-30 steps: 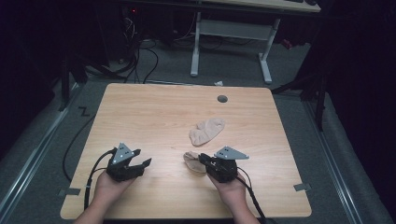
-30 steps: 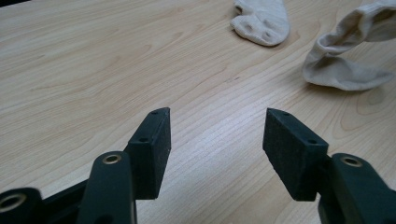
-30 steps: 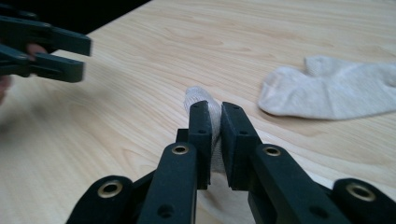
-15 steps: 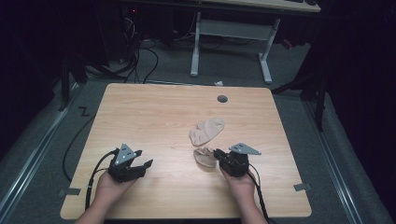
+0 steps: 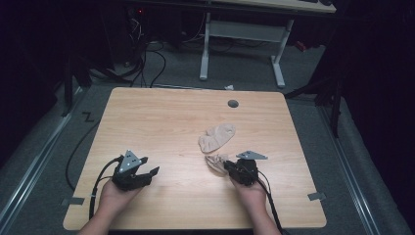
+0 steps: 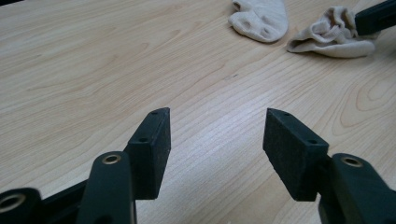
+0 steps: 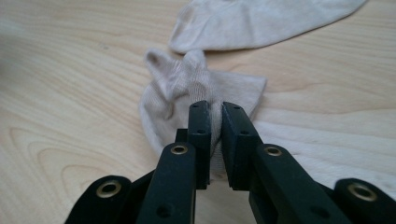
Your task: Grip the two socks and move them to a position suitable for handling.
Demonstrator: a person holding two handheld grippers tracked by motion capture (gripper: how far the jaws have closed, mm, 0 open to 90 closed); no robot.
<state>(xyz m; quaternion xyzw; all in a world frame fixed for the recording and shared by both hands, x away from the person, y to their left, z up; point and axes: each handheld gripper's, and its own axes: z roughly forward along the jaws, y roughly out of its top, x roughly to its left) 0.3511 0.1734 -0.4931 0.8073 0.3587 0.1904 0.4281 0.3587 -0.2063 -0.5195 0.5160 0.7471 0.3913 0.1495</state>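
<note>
- right claw [image 5: 229, 167] pinched on crumpled beige sock [image 5: 216, 162], fabric bunched between the pads [image 7: 201, 126]; jaws nearly closed
- that sock lies on counter [image 5: 166, 117], right of center, near front edge
- second sock [image 5: 217, 136] flat, just behind the crumpled one, edges nearly touching
- left claw [image 5: 147, 166] wide, nothing between jaws, low over bare counter at front left, well apart from both socks

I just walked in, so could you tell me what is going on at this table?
A person is handling two beige socks on a wooden table with handheld grippers. The right gripper is pinched on the crumpled sock, which lies bunched on the table. The flat sock lies just beyond it, untouched. The left gripper rests open over bare wood, off to the side.
</note>
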